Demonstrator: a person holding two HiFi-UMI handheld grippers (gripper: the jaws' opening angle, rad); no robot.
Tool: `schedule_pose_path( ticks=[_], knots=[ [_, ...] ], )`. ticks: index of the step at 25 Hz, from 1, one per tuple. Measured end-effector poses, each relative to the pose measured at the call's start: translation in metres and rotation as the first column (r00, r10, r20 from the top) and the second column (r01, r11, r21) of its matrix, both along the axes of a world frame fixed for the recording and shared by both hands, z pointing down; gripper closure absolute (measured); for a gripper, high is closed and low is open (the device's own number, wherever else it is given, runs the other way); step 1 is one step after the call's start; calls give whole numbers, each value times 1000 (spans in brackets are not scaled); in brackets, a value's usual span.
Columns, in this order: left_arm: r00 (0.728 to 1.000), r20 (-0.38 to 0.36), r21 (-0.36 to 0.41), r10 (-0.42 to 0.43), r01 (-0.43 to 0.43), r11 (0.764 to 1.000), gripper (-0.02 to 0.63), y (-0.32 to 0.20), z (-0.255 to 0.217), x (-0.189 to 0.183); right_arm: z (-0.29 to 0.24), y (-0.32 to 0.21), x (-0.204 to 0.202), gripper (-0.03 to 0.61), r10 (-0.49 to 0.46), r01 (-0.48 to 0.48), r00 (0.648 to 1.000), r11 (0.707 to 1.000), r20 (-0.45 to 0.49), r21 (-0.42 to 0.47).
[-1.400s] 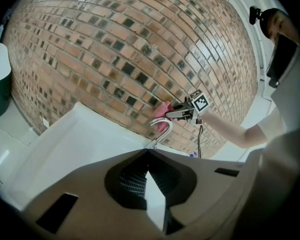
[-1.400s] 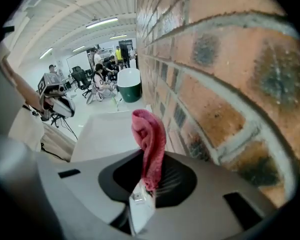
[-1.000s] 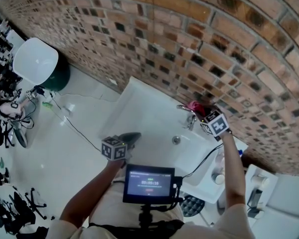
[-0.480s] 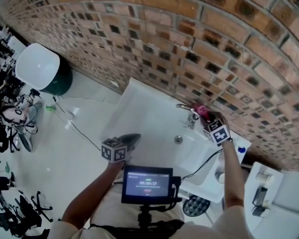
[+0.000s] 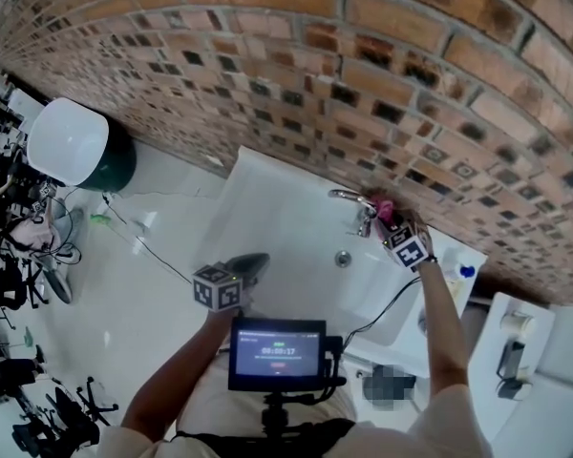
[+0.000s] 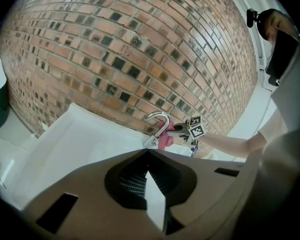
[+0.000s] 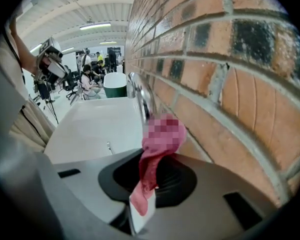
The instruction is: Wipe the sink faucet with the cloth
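Observation:
A chrome faucet [image 5: 351,201] arches over the white sink [image 5: 267,208] against the brick wall. My right gripper [image 5: 386,218] is shut on a pink cloth [image 5: 379,204] and holds it against the faucet's wall side. In the right gripper view the cloth [image 7: 157,144] bunches up from the jaws, touching the faucet [image 7: 141,96]. My left gripper [image 5: 251,264] hangs shut and empty over the sink's front edge, far from the faucet. The left gripper view shows the faucet [image 6: 157,120], the cloth [image 6: 165,140] and the right gripper [image 6: 182,131] ahead.
The brick wall [image 5: 382,74] rises right behind the faucet. A green bin with a white lid [image 5: 72,141] stands at the left, and cables [image 5: 138,237] lie on the floor. A small blue-capped bottle [image 5: 466,272] sits on the sink's right end. A monitor [image 5: 279,353] hangs below my head.
My right gripper has shifted the cloth slightly toward the wall side of the faucet. The left gripper has stayed where it was.

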State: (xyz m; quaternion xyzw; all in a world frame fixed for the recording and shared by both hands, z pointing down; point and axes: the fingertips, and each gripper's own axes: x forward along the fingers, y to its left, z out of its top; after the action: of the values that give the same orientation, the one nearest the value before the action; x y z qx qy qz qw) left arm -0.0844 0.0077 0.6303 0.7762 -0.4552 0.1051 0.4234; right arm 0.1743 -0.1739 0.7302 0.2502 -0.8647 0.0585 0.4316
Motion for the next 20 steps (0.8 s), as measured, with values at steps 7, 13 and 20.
schedule_pose_path(
  ticks=[7, 13, 20],
  knots=[
    [999, 29, 9, 33, -33, 999, 621, -16, 0, 6, 35, -1, -1, 515, 15, -15, 999, 1000, -32, -14],
    [999, 26, 39, 43, -44, 998, 620, -45, -9, 18, 56, -8, 3, 515, 79, -78, 997, 996, 8, -36],
    [997, 17, 61, 69, -70, 996, 620, -65, -19, 37, 70, -22, 23, 516, 294, -288, 953, 955, 80, -73]
  ],
)
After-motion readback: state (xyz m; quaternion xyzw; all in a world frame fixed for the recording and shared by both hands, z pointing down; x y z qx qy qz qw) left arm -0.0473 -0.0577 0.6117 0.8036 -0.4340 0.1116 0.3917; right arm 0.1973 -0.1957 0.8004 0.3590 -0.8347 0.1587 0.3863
